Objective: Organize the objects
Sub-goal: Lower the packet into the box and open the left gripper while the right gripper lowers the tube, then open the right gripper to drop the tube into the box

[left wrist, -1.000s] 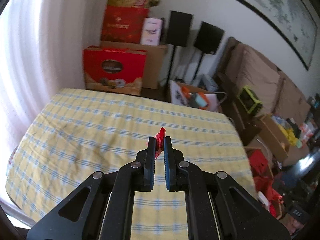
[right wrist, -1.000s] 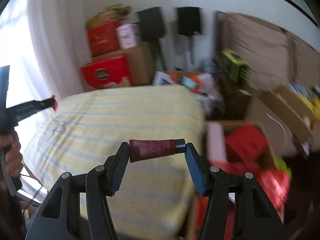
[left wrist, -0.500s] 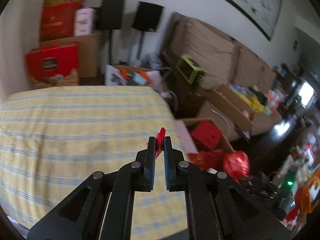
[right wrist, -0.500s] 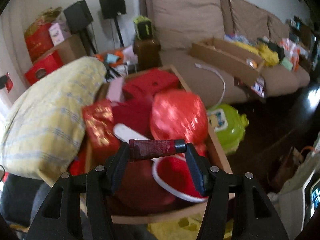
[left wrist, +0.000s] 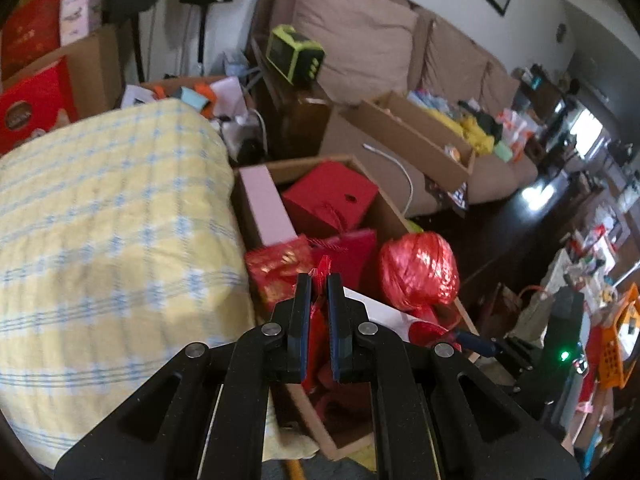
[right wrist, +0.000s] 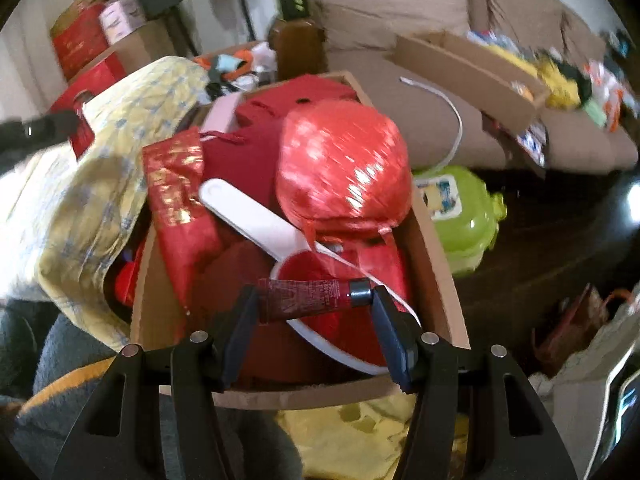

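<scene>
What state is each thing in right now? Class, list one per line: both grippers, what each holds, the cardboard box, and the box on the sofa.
Left gripper: shut on a small red wrapper.
Red wrapper: pinched, sticking out past the fingertips.
Right gripper: shut on a red tube.
Red tube: held crosswise, cap on.
Cardboard box: open, piled full.
Box on the sofa: open.

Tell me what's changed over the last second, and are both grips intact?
Both grippers swung from over the yellow checked table to above the cardboard box of red items. Unchanged: left gripper pinches the red scrap; right gripper clamps the dark red tube endwise.
</scene>
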Demonstrator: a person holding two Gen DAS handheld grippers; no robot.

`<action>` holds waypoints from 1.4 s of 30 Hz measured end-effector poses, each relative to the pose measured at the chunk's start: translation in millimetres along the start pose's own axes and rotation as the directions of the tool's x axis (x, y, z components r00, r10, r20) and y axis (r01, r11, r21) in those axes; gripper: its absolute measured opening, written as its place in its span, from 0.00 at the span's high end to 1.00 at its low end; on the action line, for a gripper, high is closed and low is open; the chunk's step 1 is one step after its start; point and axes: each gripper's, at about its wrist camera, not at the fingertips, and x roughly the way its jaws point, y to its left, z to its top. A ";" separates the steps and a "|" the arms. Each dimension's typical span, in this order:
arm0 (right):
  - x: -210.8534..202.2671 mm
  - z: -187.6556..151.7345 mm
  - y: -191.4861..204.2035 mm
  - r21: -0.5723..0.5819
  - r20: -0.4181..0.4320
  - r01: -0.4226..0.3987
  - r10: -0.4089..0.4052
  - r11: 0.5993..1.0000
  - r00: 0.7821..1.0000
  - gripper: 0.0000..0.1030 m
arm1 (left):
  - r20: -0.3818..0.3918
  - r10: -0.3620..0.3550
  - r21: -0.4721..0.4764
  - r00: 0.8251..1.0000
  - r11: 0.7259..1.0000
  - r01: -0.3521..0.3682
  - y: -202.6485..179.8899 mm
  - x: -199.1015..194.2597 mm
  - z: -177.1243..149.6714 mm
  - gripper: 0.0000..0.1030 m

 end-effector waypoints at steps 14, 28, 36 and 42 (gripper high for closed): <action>12.5 -1.9 -21.5 0.130 -0.096 0.061 -0.049 0.990 0.994 0.43 | -0.147 0.013 0.113 0.989 0.994 0.004 -39.4 65.6 -40.3 0.93; 7.7 8.5 -19.6 0.166 -0.045 0.043 -0.036 0.985 0.998 0.43 | -0.178 0.043 0.121 0.983 0.992 -0.021 -33.8 75.1 -50.4 0.74; 6.0 12.4 -5.0 0.140 -0.025 0.009 -0.006 0.990 1.000 0.43 | -0.129 0.015 0.094 0.992 0.996 -0.003 -22.6 39.9 -41.4 0.42; 2.8 14.0 11.2 0.076 0.002 -0.016 0.016 0.997 1.000 0.43 | -0.063 0.028 0.063 0.998 0.998 -0.024 -15.8 -0.6 -31.1 0.17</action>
